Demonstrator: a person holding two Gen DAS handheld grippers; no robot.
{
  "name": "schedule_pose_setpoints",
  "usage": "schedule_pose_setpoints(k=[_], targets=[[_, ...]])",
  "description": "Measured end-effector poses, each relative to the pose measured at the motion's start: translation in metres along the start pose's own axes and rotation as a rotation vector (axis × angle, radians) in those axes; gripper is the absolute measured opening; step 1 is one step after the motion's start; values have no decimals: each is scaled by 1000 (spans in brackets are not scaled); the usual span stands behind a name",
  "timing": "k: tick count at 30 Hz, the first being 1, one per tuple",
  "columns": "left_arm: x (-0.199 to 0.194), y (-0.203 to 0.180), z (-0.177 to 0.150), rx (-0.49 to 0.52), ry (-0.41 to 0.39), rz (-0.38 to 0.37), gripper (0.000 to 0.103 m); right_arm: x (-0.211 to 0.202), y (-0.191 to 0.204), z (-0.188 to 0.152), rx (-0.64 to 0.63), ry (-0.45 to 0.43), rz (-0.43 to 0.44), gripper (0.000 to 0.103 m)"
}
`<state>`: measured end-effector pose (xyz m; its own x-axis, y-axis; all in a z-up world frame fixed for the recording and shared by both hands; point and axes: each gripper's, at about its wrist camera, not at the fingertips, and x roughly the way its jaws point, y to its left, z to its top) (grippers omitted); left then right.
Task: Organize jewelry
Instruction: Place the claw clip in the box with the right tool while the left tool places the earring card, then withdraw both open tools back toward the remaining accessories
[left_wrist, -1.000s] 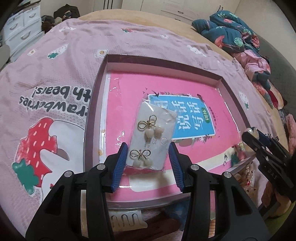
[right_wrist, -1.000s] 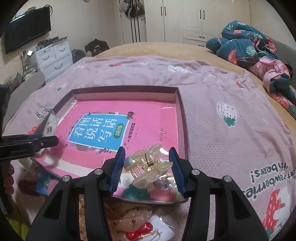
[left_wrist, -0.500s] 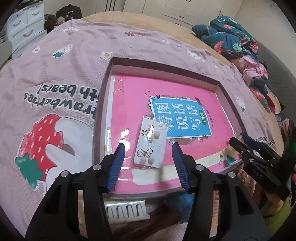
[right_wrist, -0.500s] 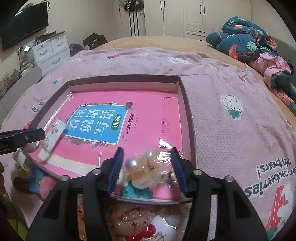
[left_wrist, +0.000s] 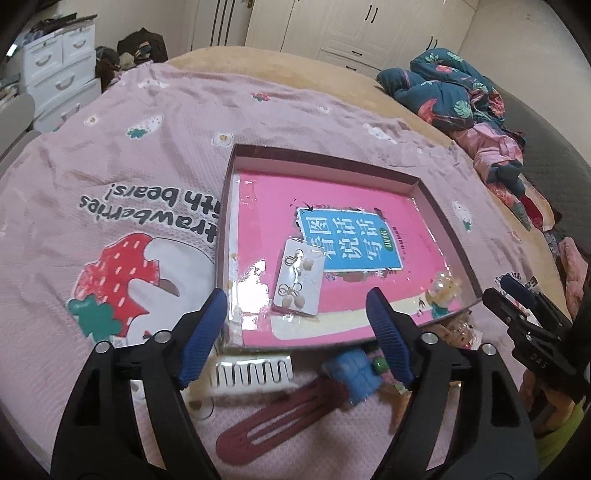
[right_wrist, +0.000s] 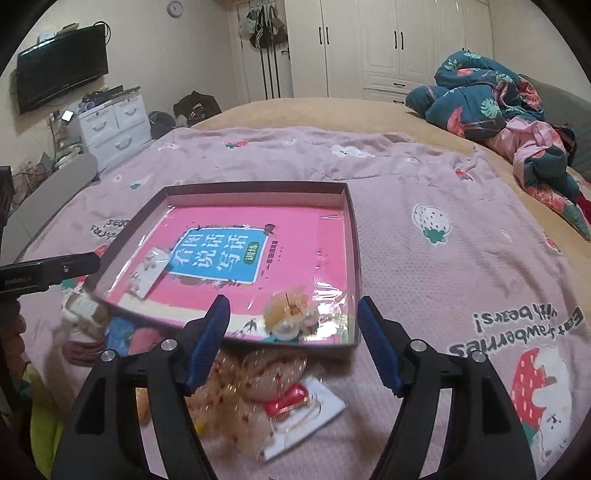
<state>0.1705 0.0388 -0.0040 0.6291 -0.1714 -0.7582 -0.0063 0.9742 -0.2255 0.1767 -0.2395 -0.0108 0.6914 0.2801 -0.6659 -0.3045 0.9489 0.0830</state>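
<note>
1. A bed (left_wrist: 155, 155) under a pink strawberry blanket is shown.
2. An earring card (left_wrist: 300, 283) and a pearl hair claw clip (right_wrist: 291, 317) are seen lying inside the shallow box (left_wrist: 321, 157).
3. The left claw (left_wrist: 295, 332) and right claw (right_wrist: 293, 336) are seen opening, with nothing between them.
4. The card is judged light and bendable, best taken by its edges.

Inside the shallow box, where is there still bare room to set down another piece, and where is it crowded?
Free: the far half of the box, between its back wall and the blue title panel, and the left strip beside the earring card. The clear hair claw fills the near right corner. Crowded: the bedspread before the box's near edge, with the maroon hair clip and packets.
</note>
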Motion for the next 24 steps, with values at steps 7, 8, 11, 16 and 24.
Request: schedule_pose_setpoints(k=[7,8,11,16,24], targets=[[-17,-5,-11,13,-22,4,82,-26,4,-9,-4,-17,9,75],[-19,-5,-13,14,-22,5,82,-29,5,-11,-8,-16,9,75],[-24,-5,-18,18,-24,9,82,-35,9,-18,-18,-11,13,75],[-31,-3,-26,15,-27,15,82,-41,15,-29,-33,3,24,75],[-44,0,-39,16,-32,24,83,-51,25,-40,-49,13,38,75]])
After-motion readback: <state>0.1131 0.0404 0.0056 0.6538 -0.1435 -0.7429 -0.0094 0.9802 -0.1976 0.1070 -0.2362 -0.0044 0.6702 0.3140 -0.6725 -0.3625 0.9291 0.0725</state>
